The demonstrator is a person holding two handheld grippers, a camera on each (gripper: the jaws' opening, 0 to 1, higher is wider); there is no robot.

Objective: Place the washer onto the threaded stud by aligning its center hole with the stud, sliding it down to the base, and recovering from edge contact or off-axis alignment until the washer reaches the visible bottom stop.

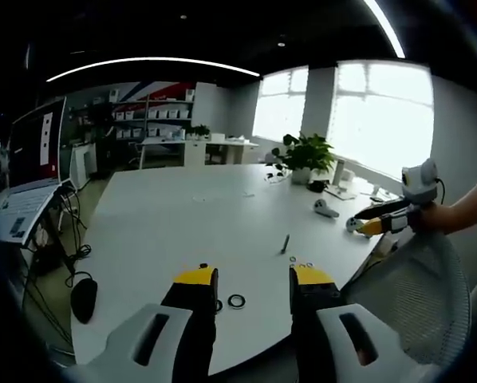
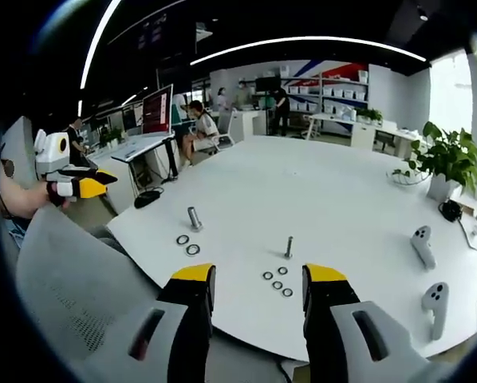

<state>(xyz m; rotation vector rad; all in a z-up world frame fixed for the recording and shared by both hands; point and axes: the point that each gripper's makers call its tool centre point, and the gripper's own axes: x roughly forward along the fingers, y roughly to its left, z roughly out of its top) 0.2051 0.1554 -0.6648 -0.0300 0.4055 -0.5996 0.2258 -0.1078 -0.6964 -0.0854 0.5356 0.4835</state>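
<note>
Counter (image 2: 318,191): plain white; washers (image 2: 277,284) dark grey rings with pale centres; stud (image 2: 289,246) dull metal grey. Left hand-held gripper (image 1: 254,279) and right hand-held gripper (image 2: 258,275): yellow-tipped black jaws on light grey bodies. Plant (image 2: 450,155): green leaves in a white pot; two controllers (image 2: 423,246) pale grey; mesh chair (image 2: 63,279) grey; wall (image 2: 334,72) banded red and blue.

a thin threaded stud (image 2: 289,246) stands upright on the white table, three small washers (image 2: 277,284) lying flat just beside it.
</note>
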